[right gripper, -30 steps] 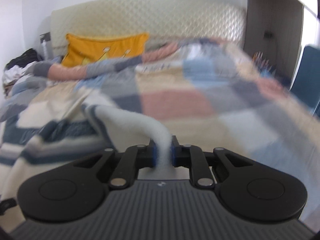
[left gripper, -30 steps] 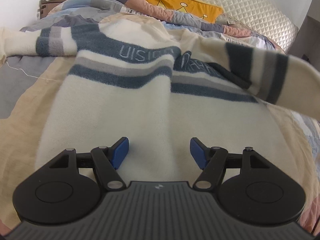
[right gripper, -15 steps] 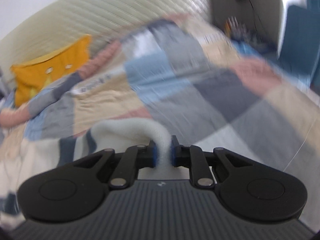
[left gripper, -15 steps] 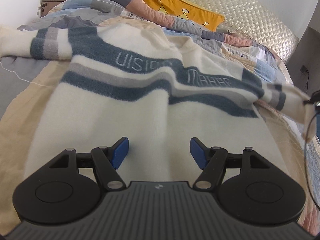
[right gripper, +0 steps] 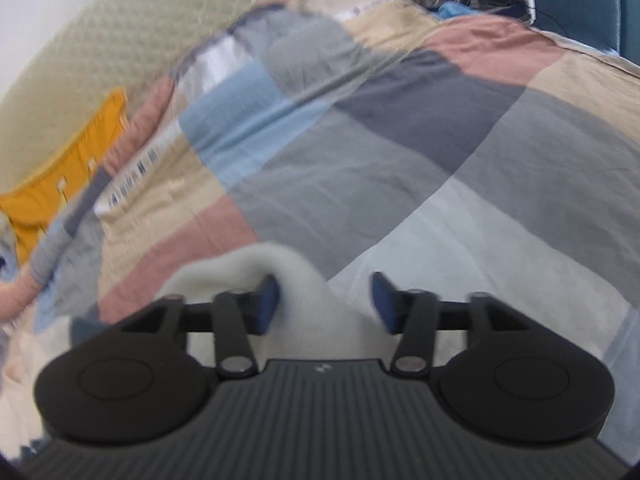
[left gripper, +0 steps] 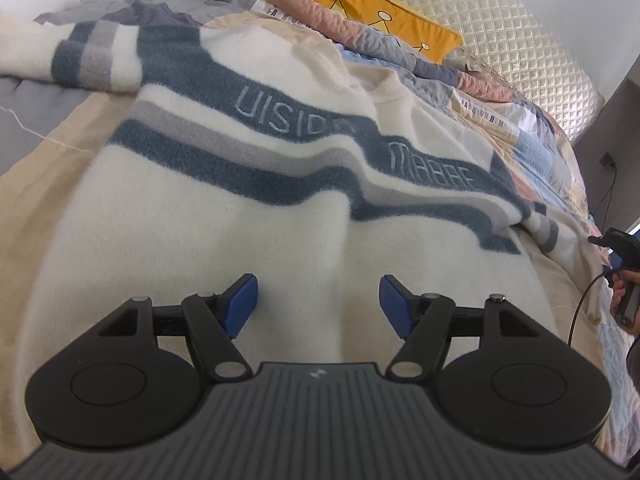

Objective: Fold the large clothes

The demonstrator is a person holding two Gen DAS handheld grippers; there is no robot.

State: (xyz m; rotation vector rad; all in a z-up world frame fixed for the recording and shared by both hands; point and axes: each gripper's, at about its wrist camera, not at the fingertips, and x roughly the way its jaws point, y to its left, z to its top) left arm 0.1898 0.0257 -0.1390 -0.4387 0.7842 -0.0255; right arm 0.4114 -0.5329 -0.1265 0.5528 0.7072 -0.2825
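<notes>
The sweater (left gripper: pixel 224 208), cream with blue and grey bands and lettering across the chest, lies spread front-up on the patchwork quilt (right gripper: pixel 400 152) of the bed. It looks thick, fleecy and limp: probably light, not slippery, sagging wherever it is unsupported, so hems, cuffs and shoulder seams are the likely places to pinch.

The left gripper (left gripper: pixel 318 304) hovers over the lower body, jaws apart and empty. From it, the far sleeve trails toward three o'clock.

The right gripper (right gripper: pixel 324 304) is opening; the sleeve end (right gripper: pixel 280 276) sits between its jaws, leaning on the nine-o'clock pad (right gripper: pixel 268 300), no longer pinched.

A yellow pillow (left gripper: pixel 376 8) rests at one o'clock.
</notes>
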